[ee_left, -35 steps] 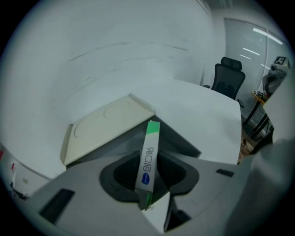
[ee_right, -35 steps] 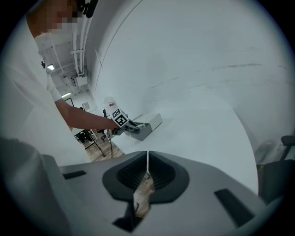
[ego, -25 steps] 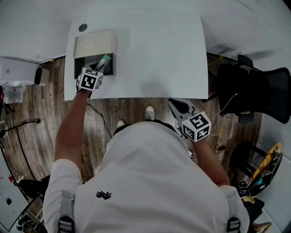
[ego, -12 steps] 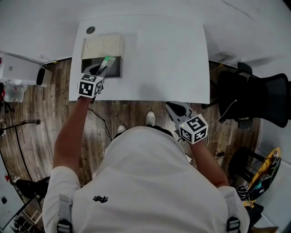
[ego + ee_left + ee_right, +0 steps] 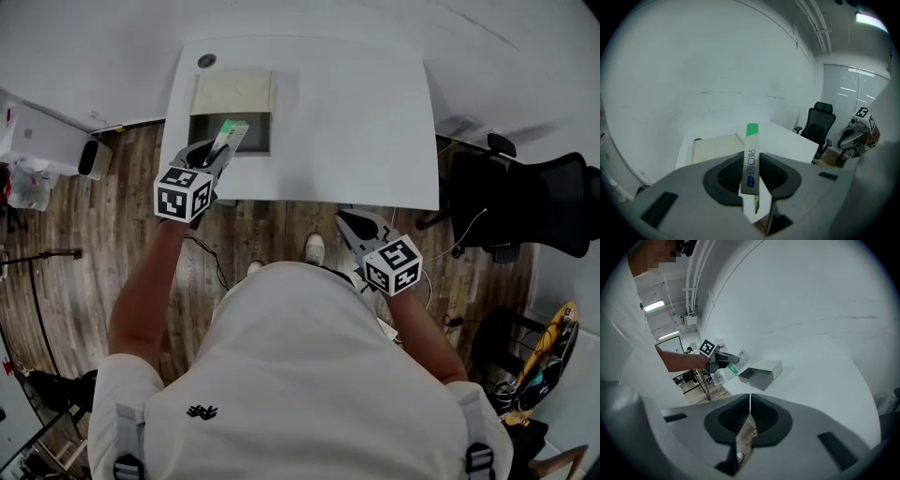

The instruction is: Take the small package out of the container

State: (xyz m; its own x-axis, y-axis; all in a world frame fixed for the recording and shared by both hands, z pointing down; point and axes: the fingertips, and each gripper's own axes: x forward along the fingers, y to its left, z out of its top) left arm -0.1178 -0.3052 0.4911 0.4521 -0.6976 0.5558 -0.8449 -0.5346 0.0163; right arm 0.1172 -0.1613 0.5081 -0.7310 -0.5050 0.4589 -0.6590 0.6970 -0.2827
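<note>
Grip on the thin flat white package with a green end, outside the open grey box with a cream lid

Jaws of the left gripper stand narrow and press on the lower part of the package, whose green end points up and far. The package hangs over the near left corner of the box, at the far left of the white table, and seems clear of it. The right gripper has its jaws together on nothing, near the person's body. I judge that the taking-out step is almost finished; the next move asks for a free place on the table and a soft release.
</note>
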